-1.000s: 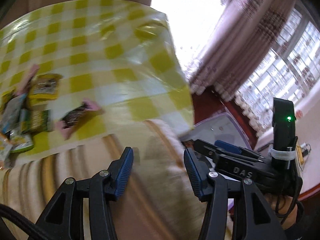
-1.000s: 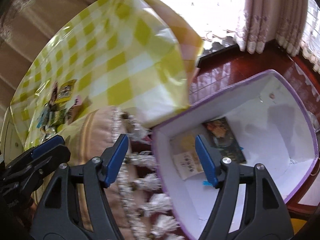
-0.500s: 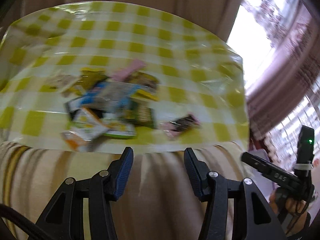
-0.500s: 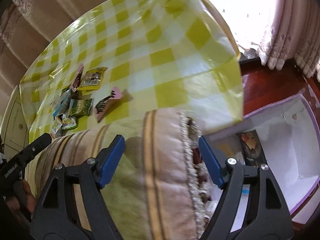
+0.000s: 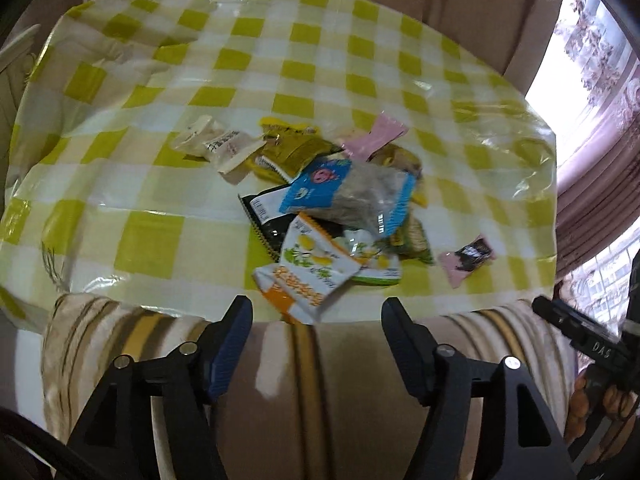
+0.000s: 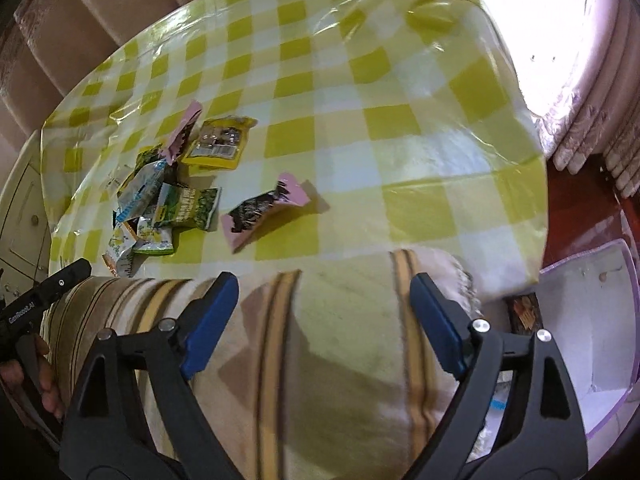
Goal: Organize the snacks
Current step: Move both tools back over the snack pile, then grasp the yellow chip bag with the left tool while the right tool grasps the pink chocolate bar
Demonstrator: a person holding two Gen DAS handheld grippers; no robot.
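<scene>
On the counter [image 5: 168,236], at twelve o'clock: snack pile [image 5: 336,216] unsorted; box [image 6: 592,344] at four o'clock holds few packets; left hand-held gripper [image 5: 316,344] and right hand-held gripper [image 6: 324,316] agape, empty.

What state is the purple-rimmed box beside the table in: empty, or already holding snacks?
Not empty. The box is open-topped, and one dark snack packet lies on its white floor; the table's cloth hides the rest.

table cover [image 5: 168,240]: shiny plastic sheet, yellow and white squares, a bit wrinkly
snack packs [image 5: 344,200]: shiny crinkly wrappers
striped cloth [image 6: 340,340]: soft, not shiny
box [image 6: 600,340]: smooth white inside
floor [image 6: 576,200]: shiny dark red wood
</scene>
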